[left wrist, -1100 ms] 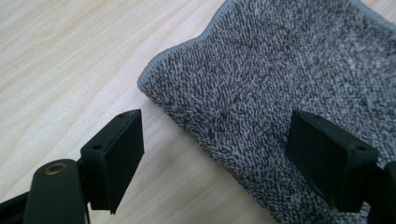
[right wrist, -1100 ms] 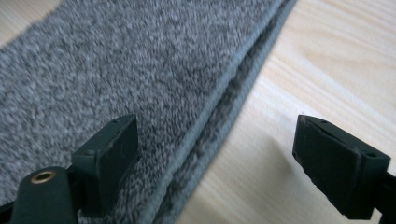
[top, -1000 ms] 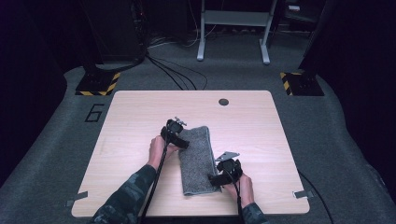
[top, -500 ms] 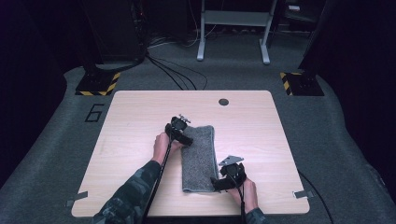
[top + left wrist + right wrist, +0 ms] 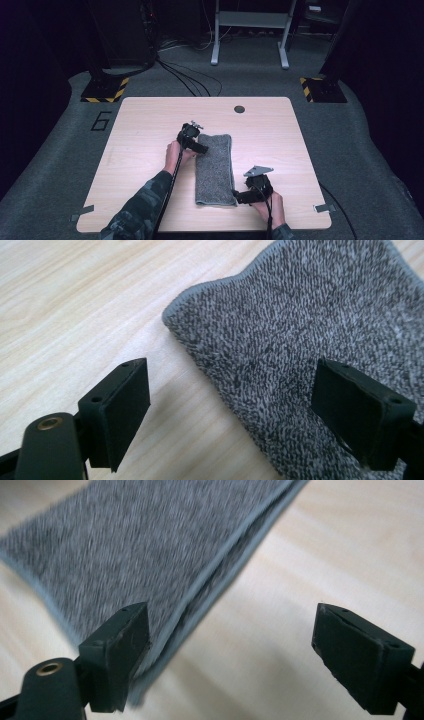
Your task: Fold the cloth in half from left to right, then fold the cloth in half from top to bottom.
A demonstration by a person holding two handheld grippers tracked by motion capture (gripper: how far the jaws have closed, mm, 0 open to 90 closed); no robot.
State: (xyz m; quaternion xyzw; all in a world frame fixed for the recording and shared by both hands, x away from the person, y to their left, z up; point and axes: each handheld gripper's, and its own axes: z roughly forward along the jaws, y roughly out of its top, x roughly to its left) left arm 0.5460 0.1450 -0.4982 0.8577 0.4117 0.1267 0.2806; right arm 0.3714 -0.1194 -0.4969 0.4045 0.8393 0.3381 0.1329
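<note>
Folded grey towel (image 5: 215, 167) lay flat on counter (image 5: 280, 145). Left tool (image 5: 196, 145) at its far-left corner, right tool (image 5: 239, 196) at near-right corner; both gaped, gripping nothing.

I find one grey towel (image 5: 215, 167), speckled pile with a stitched hem, lying flat on the table (image 5: 145, 130) near its middle. It is folded lengthwise into a narrow strip running away from me; two layered edges show along its right side.

The right gripper (image 5: 232, 655) has its jaws wide apart over the table (image 5: 325, 565); a folded grey towel (image 5: 140, 550), slightly blurred, fills the upper left, apparently unheld.
</note>
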